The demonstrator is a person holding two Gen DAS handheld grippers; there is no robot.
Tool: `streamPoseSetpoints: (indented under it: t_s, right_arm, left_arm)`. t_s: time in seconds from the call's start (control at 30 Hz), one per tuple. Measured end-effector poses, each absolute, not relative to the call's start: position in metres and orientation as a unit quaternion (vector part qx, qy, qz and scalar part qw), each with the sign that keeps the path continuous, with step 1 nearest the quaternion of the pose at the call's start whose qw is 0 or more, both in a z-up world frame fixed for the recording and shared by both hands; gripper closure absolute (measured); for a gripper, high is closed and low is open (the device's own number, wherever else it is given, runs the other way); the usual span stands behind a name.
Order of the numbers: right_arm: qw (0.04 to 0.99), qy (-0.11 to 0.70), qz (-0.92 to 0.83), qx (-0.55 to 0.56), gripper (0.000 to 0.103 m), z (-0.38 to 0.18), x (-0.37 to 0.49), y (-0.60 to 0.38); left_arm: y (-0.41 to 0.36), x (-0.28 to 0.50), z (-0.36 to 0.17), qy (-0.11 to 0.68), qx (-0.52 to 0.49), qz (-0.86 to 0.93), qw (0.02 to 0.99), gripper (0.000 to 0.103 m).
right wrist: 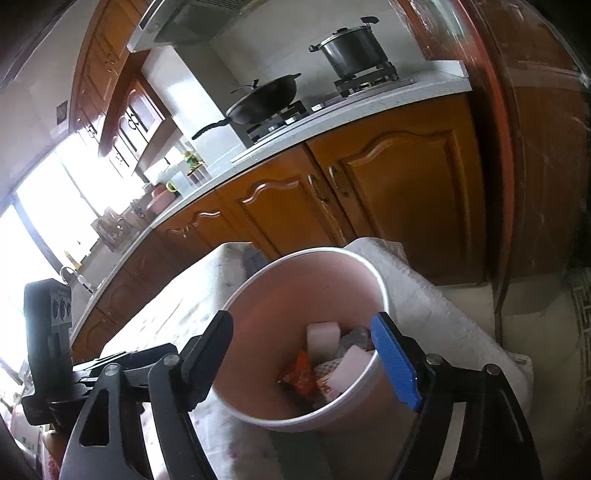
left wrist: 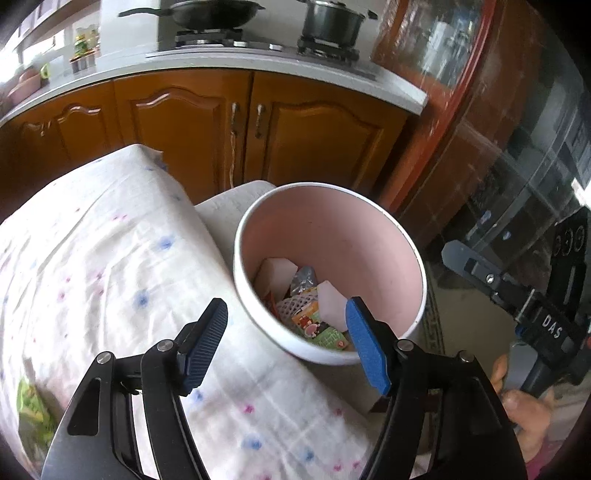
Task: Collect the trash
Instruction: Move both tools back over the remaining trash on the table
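Note:
A pink bin with a white rim stands beside the cloth-covered table. Inside lie several pieces of trash: white foam blocks, a foam fruit net, a silver wrapper and coloured snack wrappers. My left gripper hangs open over the bin's near rim, nothing between its fingers. My right gripper is open above the bin too, jaws empty. In the left wrist view the right gripper's body shows at the right, with a hand on it.
Wooden kitchen cabinets run behind the table, with a wok and a pot on the stove. A glass-fronted wooden cabinet stands at the right. A green wrapper lies at the table's near left.

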State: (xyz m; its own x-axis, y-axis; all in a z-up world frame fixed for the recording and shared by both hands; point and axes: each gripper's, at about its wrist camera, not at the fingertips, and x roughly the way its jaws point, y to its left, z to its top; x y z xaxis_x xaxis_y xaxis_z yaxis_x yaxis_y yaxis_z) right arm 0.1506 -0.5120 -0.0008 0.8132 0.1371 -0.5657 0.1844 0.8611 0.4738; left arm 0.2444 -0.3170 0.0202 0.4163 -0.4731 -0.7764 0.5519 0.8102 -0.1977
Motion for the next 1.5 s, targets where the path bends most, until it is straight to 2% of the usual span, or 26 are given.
streamPoseSetpoints:
  t_s: [0.17, 0.3, 1.03, 1.5]
  right_arm:
    - [0.915, 0.299, -0.002, 0.27, 0.02, 0.002, 0.144, -0.495]
    - [0.918, 0.292, 0.006, 0.269, 0.016, 0.004, 0.138, -0.477]
    - [0.908, 0.326, 0.091, 0.248, 0.014, -0.003, 0.14, -0.368]
    - [0.9, 0.353, 0.136, 0.216, 0.014, -0.011, 0.147, -0.302]
  left_arm:
    - [-0.281, 0.232, 0.025, 0.436, 0.002, -0.301, 0.848, 0.028]
    - [-0.254, 0.223, 0.024, 0.434, -0.02, -0.289, 0.853, 0.028]
    - [-0.105, 0.172, 0.016, 0.423, -0.084, -0.206, 0.879, 0.028]
    - [-0.041, 0.16, 0.002, 0.424, -0.117, -0.152, 0.885, 0.028]
